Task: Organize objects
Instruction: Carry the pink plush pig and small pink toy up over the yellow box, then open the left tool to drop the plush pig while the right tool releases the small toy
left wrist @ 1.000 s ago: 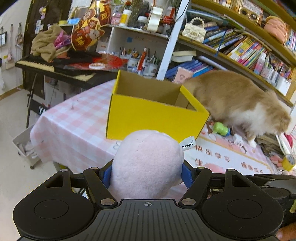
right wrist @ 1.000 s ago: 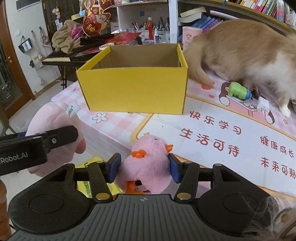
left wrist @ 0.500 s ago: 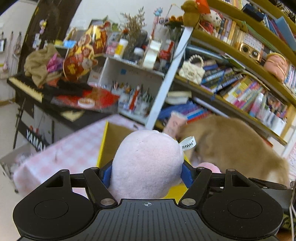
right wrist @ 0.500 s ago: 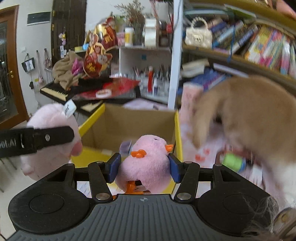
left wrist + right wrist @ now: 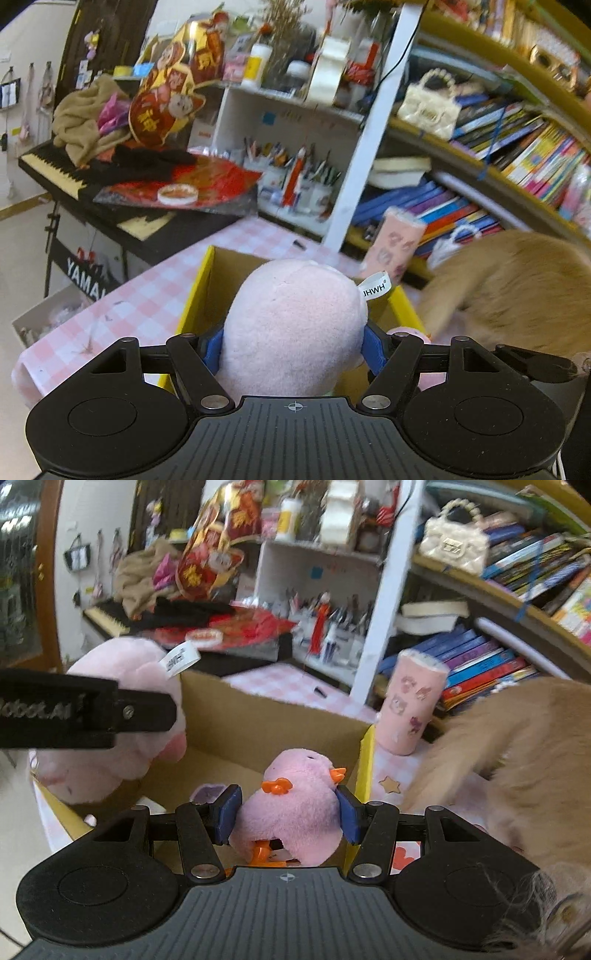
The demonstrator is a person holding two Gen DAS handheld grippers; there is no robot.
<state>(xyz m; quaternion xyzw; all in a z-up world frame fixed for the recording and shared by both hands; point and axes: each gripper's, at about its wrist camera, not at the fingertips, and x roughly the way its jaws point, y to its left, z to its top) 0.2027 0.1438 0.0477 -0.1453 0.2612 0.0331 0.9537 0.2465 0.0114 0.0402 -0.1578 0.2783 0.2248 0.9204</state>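
My left gripper (image 5: 293, 349) is shut on a large pale pink plush toy (image 5: 291, 328) with a white tag, held over the open yellow cardboard box (image 5: 199, 288). My right gripper (image 5: 288, 812) is shut on a small pink plush chick (image 5: 291, 805) with orange beak and feet, held over the box's right side (image 5: 364, 760). In the right wrist view the left gripper's finger (image 5: 144, 714) and its pink plush (image 5: 110, 738) show at the left, above the box's left side. A small purple item (image 5: 207, 792) lies inside the box.
An orange cat (image 5: 517, 760) stands on the pink checked table (image 5: 140, 291) right beside the box; it also shows in the left wrist view (image 5: 517, 284). A pink cup (image 5: 413, 705) stands behind the box. Cluttered bookshelves (image 5: 498, 147) and a keyboard piano (image 5: 74, 173) lie beyond.
Both grippers have risen and moved forward with their toys, from in front of the box to above its opening. The cat has shifted beside the box.
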